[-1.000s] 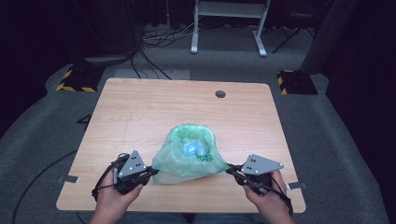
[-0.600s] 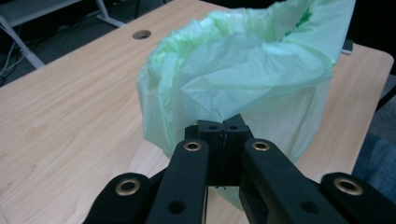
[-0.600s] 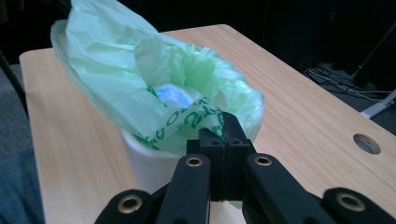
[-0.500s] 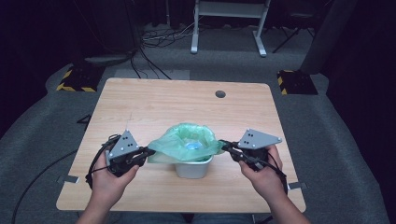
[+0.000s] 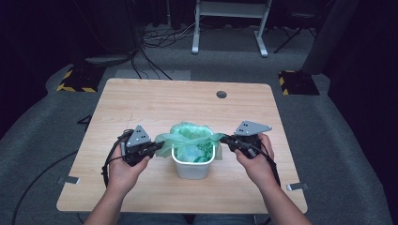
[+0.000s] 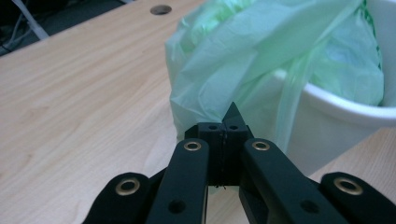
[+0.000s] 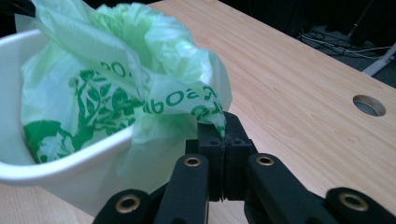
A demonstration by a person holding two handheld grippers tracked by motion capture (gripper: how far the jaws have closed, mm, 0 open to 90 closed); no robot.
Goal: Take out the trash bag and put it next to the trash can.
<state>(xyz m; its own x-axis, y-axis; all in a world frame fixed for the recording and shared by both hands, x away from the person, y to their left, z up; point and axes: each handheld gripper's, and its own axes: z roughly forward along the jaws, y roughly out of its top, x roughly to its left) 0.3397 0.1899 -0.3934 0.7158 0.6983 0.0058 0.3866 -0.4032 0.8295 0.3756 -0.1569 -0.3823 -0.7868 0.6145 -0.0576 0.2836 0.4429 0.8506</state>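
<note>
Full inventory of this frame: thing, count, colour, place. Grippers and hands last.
bin: 1, white, near-centre of the table, between the two grippers.
bag: 1, pale green with darker green print, lining the bin, its edges pulled out over the rim to both sides.
table: 1, light wood, with a round hole near the far edge.
cables: several, dark and light, on the grey floor beyond the table.
frame: 1, white metal legs, on the floor at the back.
left gripper: 1, black, shut on the bag's left edge.
right gripper: 1, black, shut on the bag's right edge.
hands: 2, holding the grippers.
</note>
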